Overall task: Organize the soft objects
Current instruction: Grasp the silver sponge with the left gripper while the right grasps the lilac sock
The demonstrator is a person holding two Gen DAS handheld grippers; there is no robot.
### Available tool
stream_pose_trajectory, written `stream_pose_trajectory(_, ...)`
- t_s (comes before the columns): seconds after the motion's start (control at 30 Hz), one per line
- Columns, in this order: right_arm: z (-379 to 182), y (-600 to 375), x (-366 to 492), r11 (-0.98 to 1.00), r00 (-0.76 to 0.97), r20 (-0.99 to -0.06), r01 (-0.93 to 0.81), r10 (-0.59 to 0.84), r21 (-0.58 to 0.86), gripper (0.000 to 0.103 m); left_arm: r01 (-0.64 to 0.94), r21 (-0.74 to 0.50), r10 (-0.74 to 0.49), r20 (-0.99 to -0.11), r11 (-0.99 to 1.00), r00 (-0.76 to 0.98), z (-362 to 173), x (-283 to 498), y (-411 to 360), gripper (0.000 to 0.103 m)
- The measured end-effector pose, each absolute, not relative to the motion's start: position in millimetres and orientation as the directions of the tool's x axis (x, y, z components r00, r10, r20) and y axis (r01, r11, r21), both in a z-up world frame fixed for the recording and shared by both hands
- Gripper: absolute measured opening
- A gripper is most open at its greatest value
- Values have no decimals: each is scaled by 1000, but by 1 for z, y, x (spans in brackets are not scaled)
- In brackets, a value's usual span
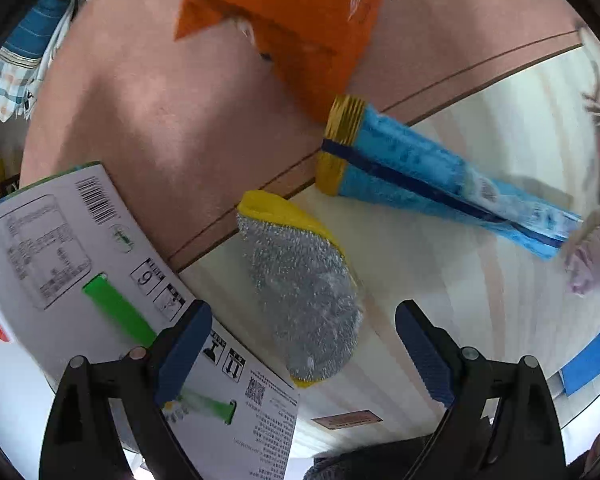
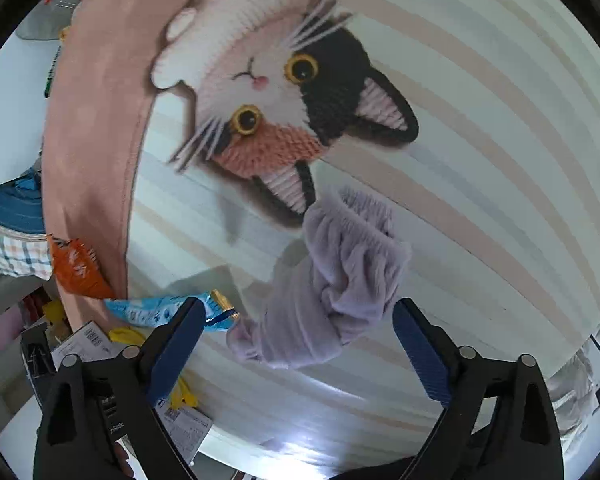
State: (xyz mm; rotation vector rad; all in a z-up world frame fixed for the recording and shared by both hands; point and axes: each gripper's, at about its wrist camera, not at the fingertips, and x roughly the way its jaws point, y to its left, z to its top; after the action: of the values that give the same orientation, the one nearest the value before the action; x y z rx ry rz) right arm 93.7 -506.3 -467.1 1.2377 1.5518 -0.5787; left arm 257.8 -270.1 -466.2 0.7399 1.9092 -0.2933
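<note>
My left gripper (image 1: pixel 302 344) is open, its blue-padded fingers either side of a silver scrubbing sponge with a yellow back (image 1: pixel 300 288) lying on the striped mat (image 1: pixel 440 280). My right gripper (image 2: pixel 300 340) is open and hovers over a crumpled lilac fluffy cloth (image 2: pixel 340 280) on the same mat (image 2: pixel 480 140); the cloth also shows at the right edge of the left wrist view (image 1: pixel 588 264). A blue snack packet with a gold end (image 1: pixel 432 176) lies beyond the sponge, and an orange packet (image 1: pixel 300 20) lies on the pink border.
A white printed box with barcode and green stripe (image 1: pixel 80 264) lies at the left, under my left finger. The mat carries a knitted cat picture (image 2: pixel 284 92) and a pink border (image 2: pixel 96 140). Checked cloth and blue fabric (image 2: pixel 12 236) lie off the mat.
</note>
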Motion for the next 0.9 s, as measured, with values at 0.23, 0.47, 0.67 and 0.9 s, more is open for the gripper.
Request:
stream_pose_trajectory(0.23,-481,-504,95,327,31,-897,925,441,192,68,595,116,370,-870,795,-325,-486,252,-262,59)
stream_pose_trajectory(0.47,-476,-512,86,344,18,-908,922,419,177,47,594,142,363,-892,792,-270,-481,236,-264,47)
stream_pose_trajectory(0.67,-456,-508,87,424,20,-931,887,364,185,44,560,114,265,-944,821,-195,-443,218,-251,47)
stream_pose_trajectory(0.9,-369,-459,103,700,55,-965,678,255,223,44,490,9,63,-994,872,-94,-363,182,-207,47)
